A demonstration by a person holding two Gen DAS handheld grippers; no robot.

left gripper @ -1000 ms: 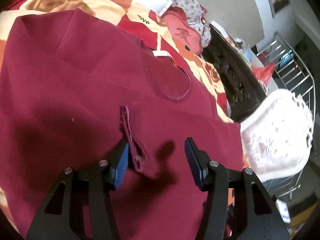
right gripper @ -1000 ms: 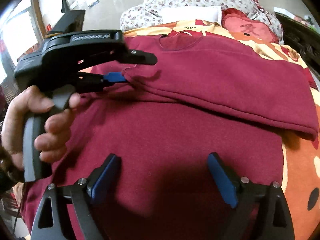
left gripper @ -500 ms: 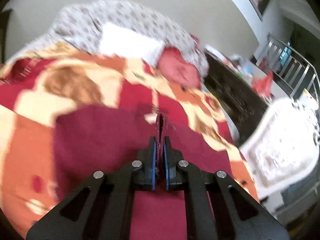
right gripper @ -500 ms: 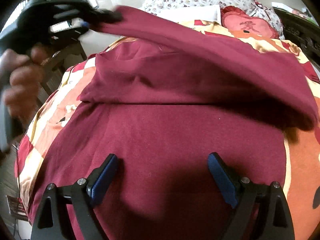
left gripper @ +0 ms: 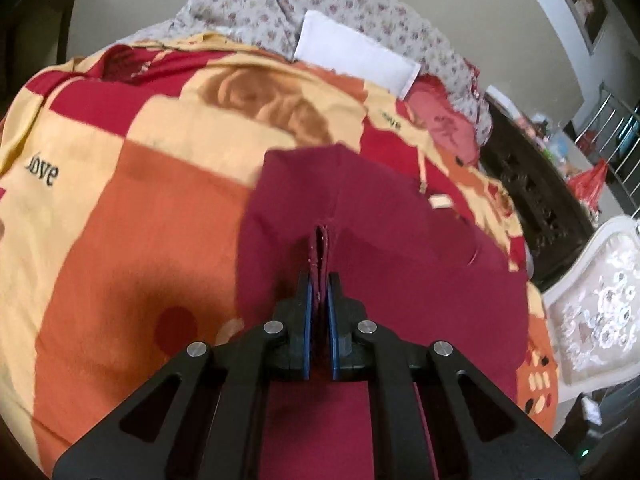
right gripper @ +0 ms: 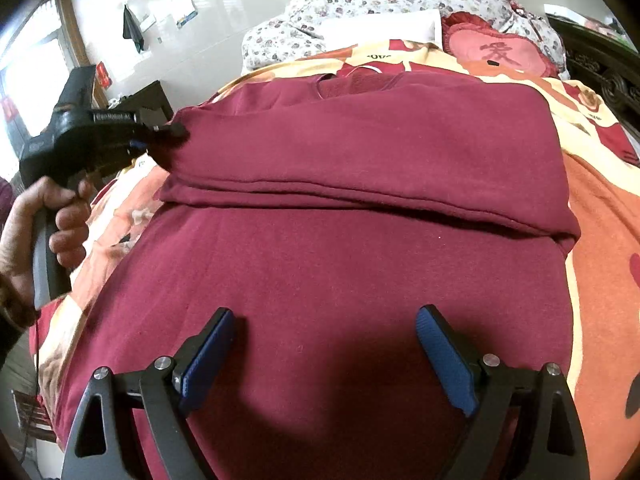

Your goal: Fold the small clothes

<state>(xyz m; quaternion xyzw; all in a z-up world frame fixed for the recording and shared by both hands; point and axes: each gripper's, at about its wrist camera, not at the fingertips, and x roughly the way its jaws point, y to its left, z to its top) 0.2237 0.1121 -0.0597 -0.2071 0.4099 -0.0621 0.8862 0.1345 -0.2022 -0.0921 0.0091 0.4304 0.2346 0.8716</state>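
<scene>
Left wrist view: left gripper (left gripper: 319,304) clamped on edge of maroon sweatshirt (right gripper: 360,168), lifted fold draped over garment on patterned blanket (left gripper: 120,208). Right gripper (right gripper: 324,356) jaws wide, empty, above lower sweatshirt half. Hand (right gripper: 36,232) grips left handle.

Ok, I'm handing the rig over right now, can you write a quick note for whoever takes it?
Left gripper: shut on an edge of the maroon sweatshirt, holding it at the garment's left side.
Right gripper: open, empty, over the lower part of the sweatshirt.
Sweatshirt lies on the patterned blanket, collar away from the cameras.
Done: one layer folded across the upper part.
Left: release the edge, smooth it, fold the lower part.
</scene>
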